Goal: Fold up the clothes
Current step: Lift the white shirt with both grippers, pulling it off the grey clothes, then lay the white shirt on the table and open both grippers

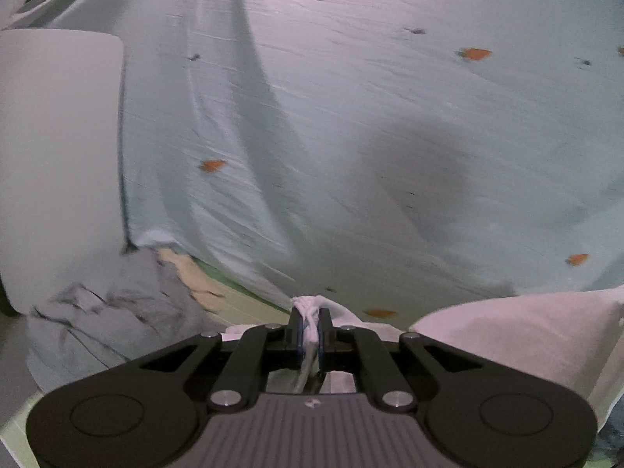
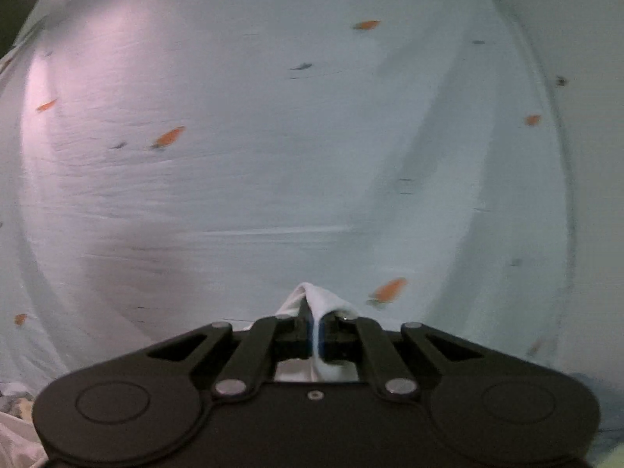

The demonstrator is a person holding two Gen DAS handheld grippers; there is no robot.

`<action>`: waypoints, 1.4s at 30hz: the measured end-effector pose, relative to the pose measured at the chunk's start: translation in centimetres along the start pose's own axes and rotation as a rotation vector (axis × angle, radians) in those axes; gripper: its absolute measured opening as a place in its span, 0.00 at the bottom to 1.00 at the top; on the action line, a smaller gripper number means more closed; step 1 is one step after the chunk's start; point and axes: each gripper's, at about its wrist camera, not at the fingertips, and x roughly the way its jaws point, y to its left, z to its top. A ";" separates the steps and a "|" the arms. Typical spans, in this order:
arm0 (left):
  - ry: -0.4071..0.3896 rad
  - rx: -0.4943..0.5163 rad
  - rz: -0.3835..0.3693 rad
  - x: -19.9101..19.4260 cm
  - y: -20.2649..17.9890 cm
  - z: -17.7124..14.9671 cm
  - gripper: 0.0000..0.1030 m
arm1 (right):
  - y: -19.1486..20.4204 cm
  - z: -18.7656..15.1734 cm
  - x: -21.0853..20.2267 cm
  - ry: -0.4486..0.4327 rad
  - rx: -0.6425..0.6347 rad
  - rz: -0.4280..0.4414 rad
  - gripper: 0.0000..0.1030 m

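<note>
A white garment [image 1: 522,335] is pinched in both grippers. In the left wrist view my left gripper [image 1: 311,314] is shut on a bunched white edge of it, and a broad fold of the same cloth spreads to the lower right. In the right wrist view my right gripper [image 2: 314,312] is shut on another white corner [image 2: 312,298] that peaks just above the fingertips. Behind both lies a pale blue sheet [image 1: 370,117] with small orange and dark prints, which fills the right wrist view [image 2: 273,156] too. Both pictures are blurred by motion.
A crumpled grey garment [image 1: 105,312] lies at the lower left of the left wrist view beside a cream cloth [image 1: 195,277]. A white rounded object [image 1: 58,156] stands at the left. More crumpled clothes [image 2: 15,409] show at the lower left of the right wrist view.
</note>
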 end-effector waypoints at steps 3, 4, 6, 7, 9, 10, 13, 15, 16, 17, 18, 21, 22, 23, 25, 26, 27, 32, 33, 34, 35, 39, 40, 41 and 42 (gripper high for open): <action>0.010 0.011 -0.011 -0.8 -2.6 -1.6 0.07 | -3.8 -0.2 -0.8 0.018 -0.001 -0.025 0.03; 0.025 0.012 -0.003 -0.9 -3.3 -2.3 0.07 | -5.0 -0.3 -1.0 0.025 -0.002 -0.033 0.03; 0.082 -0.013 0.028 -0.4 -4.1 -3.9 0.11 | -7.1 -1.2 -0.8 0.086 0.000 -0.029 0.04; 0.114 -0.017 0.064 -0.1 -4.4 -4.9 0.17 | -7.8 -1.8 0.0 0.140 0.005 -0.020 0.04; 0.158 0.005 0.159 0.2 -4.8 -6.8 0.18 | -8.8 -3.9 1.5 0.294 -0.012 -0.002 0.05; 0.179 0.018 0.199 0.2 -4.9 -7.7 0.24 | -9.4 -5.3 2.0 0.375 -0.013 0.017 0.06; 0.241 0.013 0.278 0.0 -4.7 -10.1 0.43 | -10.7 -9.7 1.4 0.508 -0.022 0.029 0.48; 0.284 -0.017 0.295 -0.4 -4.5 -11.7 0.50 | -11.3 -12.2 0.1 0.570 -0.047 0.032 0.56; 0.299 -0.022 0.303 -0.4 -4.4 -12.4 0.55 | -11.7 -13.4 -0.5 0.601 -0.060 0.033 0.56; 0.311 -0.020 0.310 -0.4 -4.6 -12.9 0.58 | -11.7 -14.3 -0.7 0.639 -0.041 0.051 0.56; 0.325 -0.014 0.314 -0.5 -5.0 -13.5 0.64 | -11.6 -15.2 -0.8 0.678 -0.015 0.073 0.57; 0.364 0.006 0.324 -0.7 -6.3 -15.3 0.73 | -12.4 -18.2 -2.5 0.799 0.074 0.112 0.65; 0.374 0.015 0.323 -1.0 -6.8 -15.8 0.78 | -12.5 -19.2 -3.2 0.832 0.088 0.116 0.67; 0.384 0.024 0.326 -1.0 -7.2 -16.3 0.80 | -12.6 -20.3 -4.0 0.864 0.098 0.119 0.70; 0.407 0.036 0.335 -0.9 -7.7 -17.1 0.80 | -12.3 -21.6 -4.6 0.904 0.061 0.119 0.73; 0.426 0.038 0.338 -0.8 -7.9 -17.6 0.80 | -12.1 -22.1 -4.8 0.923 0.039 0.119 0.77; 0.442 0.037 0.340 -0.7 -8.1 -18.1 0.80 | -11.9 -22.5 -5.0 0.935 0.019 0.118 0.80; 0.505 0.058 0.349 -0.6 -8.6 -20.0 0.81 | -11.1 -23.7 -5.7 0.956 -0.039 0.127 0.85; 0.515 0.064 0.351 -0.4 -8.5 -20.2 0.81 | -10.8 -23.9 -5.9 0.958 -0.057 0.128 0.86; 0.523 0.068 0.351 -0.2 -8.5 -20.4 0.81 | -10.6 -24.2 -6.0 0.960 -0.076 0.130 0.86; 0.530 0.071 0.350 -0.1 -8.4 -20.5 0.81 | -10.3 -24.4 -6.2 0.962 -0.095 0.132 0.86; 0.548 0.075 0.339 0.9 -8.0 -20.7 0.81 | -8.0 -24.7 -6.5 0.930 -0.204 0.163 0.87; 0.551 0.077 0.337 1.2 -7.9 -20.6 0.81 | -7.3 -24.7 -6.5 0.917 -0.231 0.173 0.87; 0.554 0.079 0.335 1.5 -7.8 -20.6 0.81 | -6.7 -24.7 -6.5 0.905 -0.257 0.182 0.87; 0.555 0.082 0.333 1.8 -7.8 -20.4 0.81 | -5.9 -24.7 -6.4 0.884 -0.288 0.190 0.87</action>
